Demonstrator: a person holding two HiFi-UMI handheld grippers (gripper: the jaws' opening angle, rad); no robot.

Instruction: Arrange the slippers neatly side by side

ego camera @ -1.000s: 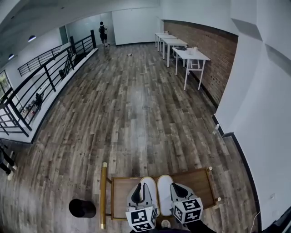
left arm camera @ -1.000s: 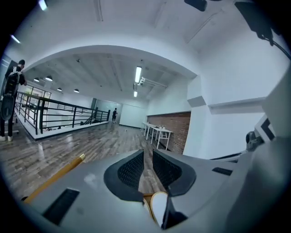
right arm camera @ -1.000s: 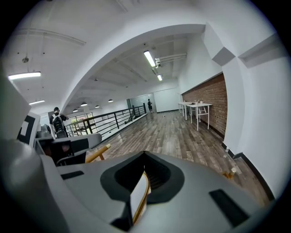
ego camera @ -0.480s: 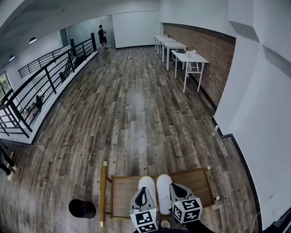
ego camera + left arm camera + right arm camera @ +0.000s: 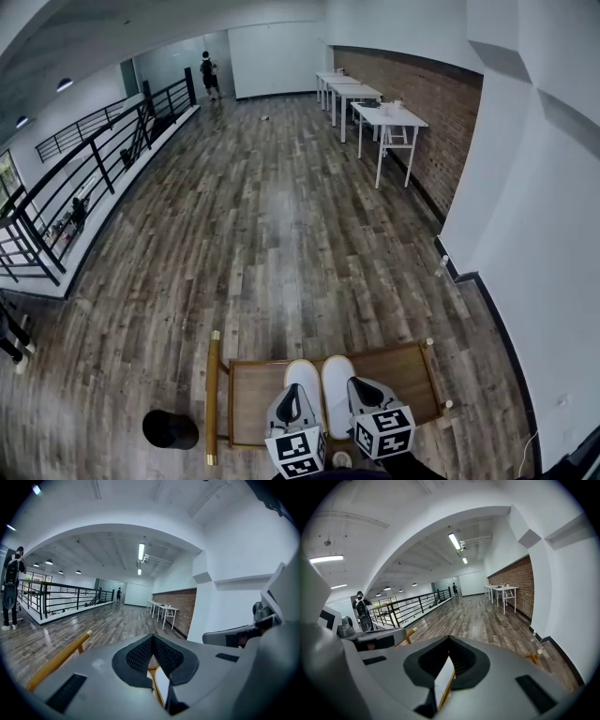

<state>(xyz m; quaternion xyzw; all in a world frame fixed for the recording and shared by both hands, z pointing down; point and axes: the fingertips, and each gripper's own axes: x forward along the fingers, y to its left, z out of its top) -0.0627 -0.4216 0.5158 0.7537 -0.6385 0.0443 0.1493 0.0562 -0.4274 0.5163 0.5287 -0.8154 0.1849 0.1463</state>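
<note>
Pair of white slippers sits on a low wooden table (image 5: 405,380) at the bottom of the head view. They lie side by side with their long edges touching or nearly so, toes pointing away. The left slipper (image 5: 304,377) and right slipper (image 5: 337,375) look about level at the toe end.

Left hand-held gripper (image 5: 290,394): jaws fully closed, tips meeting. It is over the heel end of the left slipper. In its own view a strip of white slipper and a bit of wooden frame show through the slit behind the tips. Can't tell if it is actually pinching anything.

Right hand-held gripper (image 5: 357,384): jaws also together at the tips. It is at the right edge of the right slipper, with a white strip and a wood edge visible in the slit. Can't confirm a grip here either.

Both grippers are angled slightly down and roughly parallel, and the right slipper's heel runs back between them.

Around it: wood plank floor (image 5: 262,234), a black round thing (image 5: 170,428) on the floor left of the table, white desks (image 5: 389,114) along the brick wall, a black railing (image 5: 89,164) on the left, and a person (image 5: 207,71) far down the hall.
</note>
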